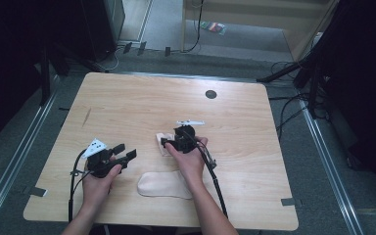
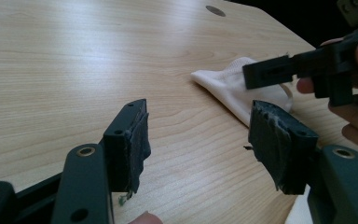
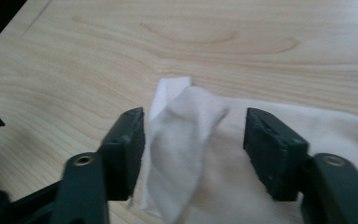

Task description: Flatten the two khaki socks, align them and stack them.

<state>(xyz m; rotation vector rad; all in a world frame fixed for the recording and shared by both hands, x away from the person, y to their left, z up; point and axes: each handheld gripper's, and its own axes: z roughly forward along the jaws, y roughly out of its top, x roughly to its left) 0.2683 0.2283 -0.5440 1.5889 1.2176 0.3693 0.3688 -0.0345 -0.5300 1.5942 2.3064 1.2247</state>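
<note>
Right gripper (image 3: 193,135) jaws apart astride raised sock (image 3: 186,140) fold; left gripper (image 2: 200,144) jaws apart over bare table (image 2: 74,56).

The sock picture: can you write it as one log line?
right hand-held gripper: open around raised sock fold | left hand-held gripper: open, empty | second sock: flat

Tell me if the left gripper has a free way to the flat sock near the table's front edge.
Probably yes. The left gripper is open with nothing between its jaws, and bare table lies between it and the flat sock; only the right forearm overlaps the sock's far end.
</note>
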